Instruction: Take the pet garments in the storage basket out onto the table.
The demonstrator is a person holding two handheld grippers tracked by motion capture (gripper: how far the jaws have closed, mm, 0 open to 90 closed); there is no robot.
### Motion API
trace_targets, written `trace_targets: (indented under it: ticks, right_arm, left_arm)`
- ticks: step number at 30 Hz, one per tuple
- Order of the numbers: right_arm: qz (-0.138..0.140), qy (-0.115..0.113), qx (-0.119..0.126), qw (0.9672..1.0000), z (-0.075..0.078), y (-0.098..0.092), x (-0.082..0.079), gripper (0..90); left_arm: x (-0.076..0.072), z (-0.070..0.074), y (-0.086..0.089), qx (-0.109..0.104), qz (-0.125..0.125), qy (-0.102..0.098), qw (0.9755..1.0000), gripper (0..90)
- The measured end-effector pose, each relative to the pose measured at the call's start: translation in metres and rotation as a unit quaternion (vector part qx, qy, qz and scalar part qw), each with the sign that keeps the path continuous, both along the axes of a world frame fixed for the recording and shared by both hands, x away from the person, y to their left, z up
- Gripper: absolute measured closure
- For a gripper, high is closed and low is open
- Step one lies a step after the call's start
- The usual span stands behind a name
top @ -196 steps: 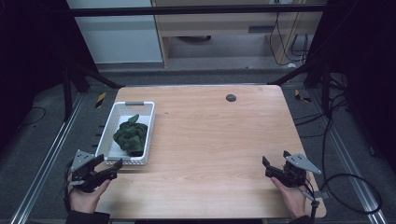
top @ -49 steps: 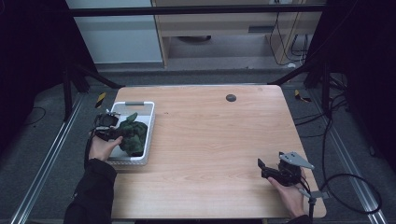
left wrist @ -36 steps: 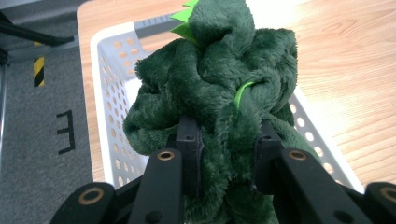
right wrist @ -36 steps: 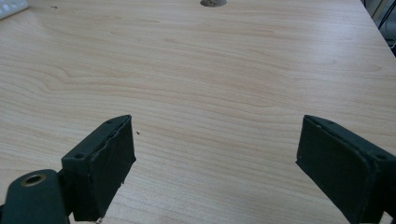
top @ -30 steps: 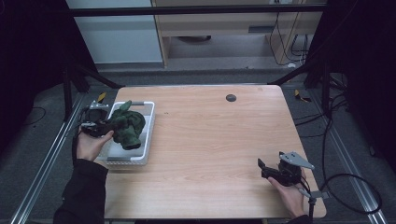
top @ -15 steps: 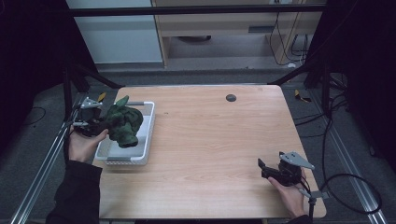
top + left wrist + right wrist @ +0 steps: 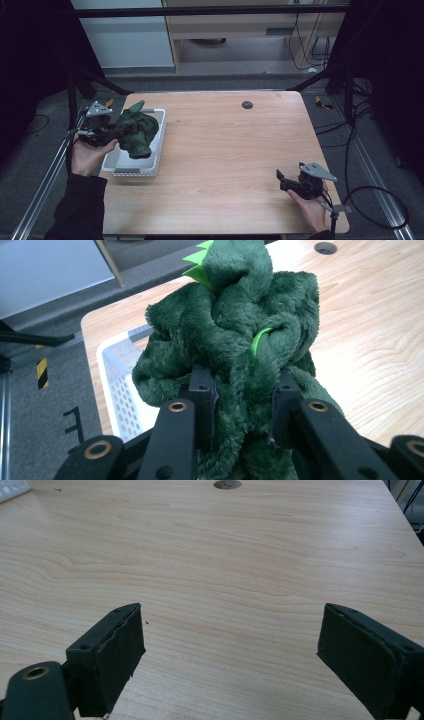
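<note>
Since the earlier frames, your left gripper [image 7: 242, 405] lifted the green plush toy [image 7: 135, 131] from the white basket [image 7: 155, 157], jaws clamped on it; your right gripper [image 7: 232, 655] rested agape. Placement remained.

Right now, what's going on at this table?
A person is working with a handheld gripper in each hand. The left gripper is clamped on a dark green plush dinosaur toy and holds it in the air above the white perforated basket at the left edge of the wooden table. The right gripper rests low at the table's near right corner, jaws open, nothing between them.
</note>
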State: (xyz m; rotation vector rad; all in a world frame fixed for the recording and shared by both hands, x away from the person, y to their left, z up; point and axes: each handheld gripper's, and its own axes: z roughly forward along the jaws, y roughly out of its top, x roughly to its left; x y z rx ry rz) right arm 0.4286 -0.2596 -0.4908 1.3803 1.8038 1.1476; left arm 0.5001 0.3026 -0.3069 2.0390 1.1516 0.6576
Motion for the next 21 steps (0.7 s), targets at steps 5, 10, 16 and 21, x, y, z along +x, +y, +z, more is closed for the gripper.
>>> trace_targets:
  ticks: [5,10,16,21]
  right_arm:
    - [-0.001,-0.001,0.001,1.0000,0.000,0.000,0.000,11.3]
    - [-0.001,-0.003,-0.001,1.0000,0.000,0.000,0.000,11.3]
    - [-0.001,-0.004,-0.002,1.0000,0.000,0.000,0.000,11.4]
    - [0.000,-0.004,-0.002,1.0000,0.000,0.000,0.000,11.4]
  left_arm:
    - [-0.004,0.003,-0.009,0.001,-0.020,0.000,0.9998,70.5]
    - [-0.006,0.003,-0.020,0.004,-0.039,0.002,0.9992,70.5]
    - [-0.008,0.002,-0.036,0.018,-0.065,0.009,0.9977,70.5]
    - [-0.008,0.000,-0.045,0.026,-0.082,0.014,0.9961,70.5]
